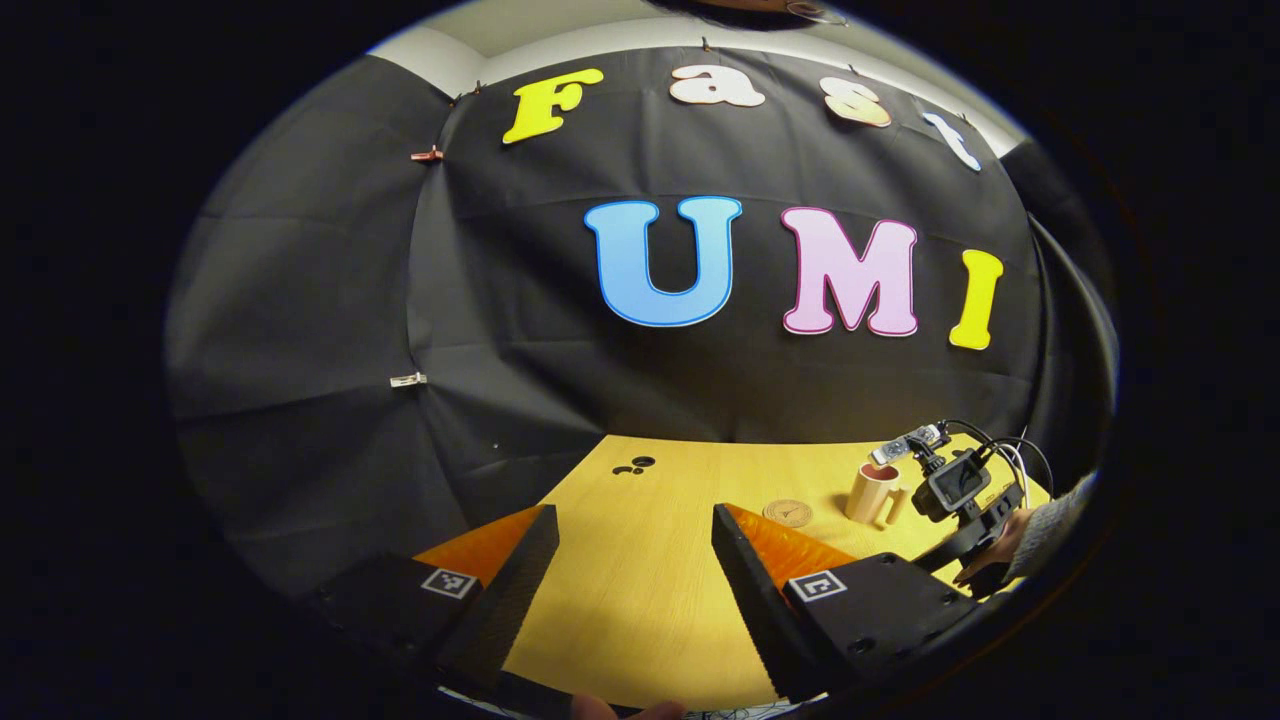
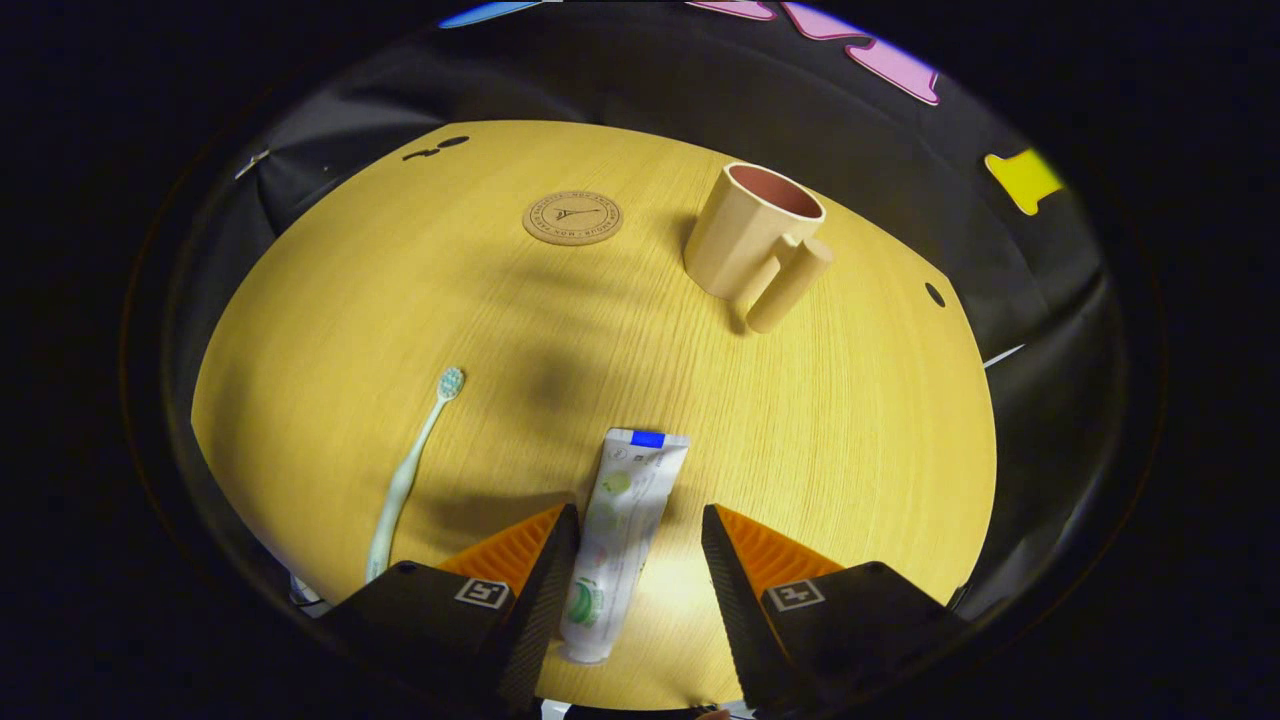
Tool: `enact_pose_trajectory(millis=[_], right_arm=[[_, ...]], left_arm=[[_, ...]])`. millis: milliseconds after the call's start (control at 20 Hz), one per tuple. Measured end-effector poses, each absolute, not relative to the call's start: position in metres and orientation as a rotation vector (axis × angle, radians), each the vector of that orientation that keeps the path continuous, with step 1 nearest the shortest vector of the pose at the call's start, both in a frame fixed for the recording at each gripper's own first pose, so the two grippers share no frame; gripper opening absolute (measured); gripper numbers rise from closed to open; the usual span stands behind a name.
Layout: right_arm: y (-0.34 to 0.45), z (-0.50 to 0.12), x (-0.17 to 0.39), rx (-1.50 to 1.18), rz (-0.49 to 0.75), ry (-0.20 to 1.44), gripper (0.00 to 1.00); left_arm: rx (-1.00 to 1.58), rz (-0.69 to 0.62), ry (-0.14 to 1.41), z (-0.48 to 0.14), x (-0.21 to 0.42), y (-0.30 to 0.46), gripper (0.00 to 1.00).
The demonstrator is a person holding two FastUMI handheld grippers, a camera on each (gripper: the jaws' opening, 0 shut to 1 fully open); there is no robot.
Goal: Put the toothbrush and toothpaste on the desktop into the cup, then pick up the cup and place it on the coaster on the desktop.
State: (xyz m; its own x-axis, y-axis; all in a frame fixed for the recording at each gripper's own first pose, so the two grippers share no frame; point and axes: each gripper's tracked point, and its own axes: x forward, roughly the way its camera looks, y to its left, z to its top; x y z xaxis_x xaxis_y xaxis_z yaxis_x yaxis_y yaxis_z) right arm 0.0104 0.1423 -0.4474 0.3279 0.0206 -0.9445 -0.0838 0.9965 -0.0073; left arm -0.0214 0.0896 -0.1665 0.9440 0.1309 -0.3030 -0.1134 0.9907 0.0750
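Wood-grain yellow desk [image 2: 860, 420], one item per line.

Risks, as judged from the present layout:
- Toothpaste [image 2: 620, 530]: lies flat between the spread fingers of the right claw [image 2: 633, 560], nearer the left finger than the right. An off-centre closure could push the tube sideways or pinch only its edge; a soft tube may also buckle or squirt if squeezed hard.
- Toothbrush [image 2: 412, 470]: thin and low on the desk, so fingers could slide over it or flick it toward the near left edge, which is close by.
- Cup [image 2: 752, 238]: light-looking, open mouth up; a long item dropped in at an angle could tip it or hang on the rim.

Appearance and location:
- Toothpaste: white tube, green printing, blue band at the far end; near centre of the desk, long axis running near to far.
- Toothbrush: pale green handle, bristle head pointing far; left of the tube, well apart from it.
- Cup: beige outside, pinkish inside, thick post-like handle on its near right side; upright, far right. Empty as far as can be seen.
- Coaster [image 2: 572, 218]: round, tan, stamped; far centre, left of the cup, nothing on it.

Claws:
- Right claw: released, straddling the tube, not yet pressing it.
- Left claw [image 1: 635, 570]: released, holding nothing, over bare desk at the left side.
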Motion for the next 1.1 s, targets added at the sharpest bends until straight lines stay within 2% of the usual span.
enact_pose_trajectory(millis=[100,150,250,450,650,700,750,1100], right_arm=[[0.145,-0.455,0.006,-0.059,0.065,1.273,0.75],[0.144,-0.457,0.005,-0.069,0.063,1.284,0.65],[0.144,-0.459,0.002,-0.096,0.064,1.294,0.54],[0.135,-0.465,-0.006,-0.091,0.069,1.336,0.21],[0.135,-0.463,-0.006,0.024,0.130,1.324,0.18],[0.135,-0.461,-0.004,0.147,0.142,1.289,0.13],[0.135,-0.459,-0.006,0.203,0.142,1.282,0.13],[0.115,-0.395,-0.001,0.431,0.197,1.010,0.13]], left_arm=[[0.052,0.127,0.317,-0.170,-0.031,0.096,0.97],[0.052,0.131,0.317,-0.171,-0.036,0.100,0.97],[0.052,0.136,0.319,-0.171,-0.038,0.101,0.97],[0.045,0.138,0.313,-0.169,-0.037,0.101,0.97],[0.032,0.120,0.303,-0.169,-0.036,0.091,0.97],[0.028,0.106,0.307,-0.170,-0.032,0.083,0.97],[0.026,0.094,0.315,-0.172,-0.031,0.077,0.97],[0.047,-0.043,0.414,-0.201,-0.006,0.009,0.97]])
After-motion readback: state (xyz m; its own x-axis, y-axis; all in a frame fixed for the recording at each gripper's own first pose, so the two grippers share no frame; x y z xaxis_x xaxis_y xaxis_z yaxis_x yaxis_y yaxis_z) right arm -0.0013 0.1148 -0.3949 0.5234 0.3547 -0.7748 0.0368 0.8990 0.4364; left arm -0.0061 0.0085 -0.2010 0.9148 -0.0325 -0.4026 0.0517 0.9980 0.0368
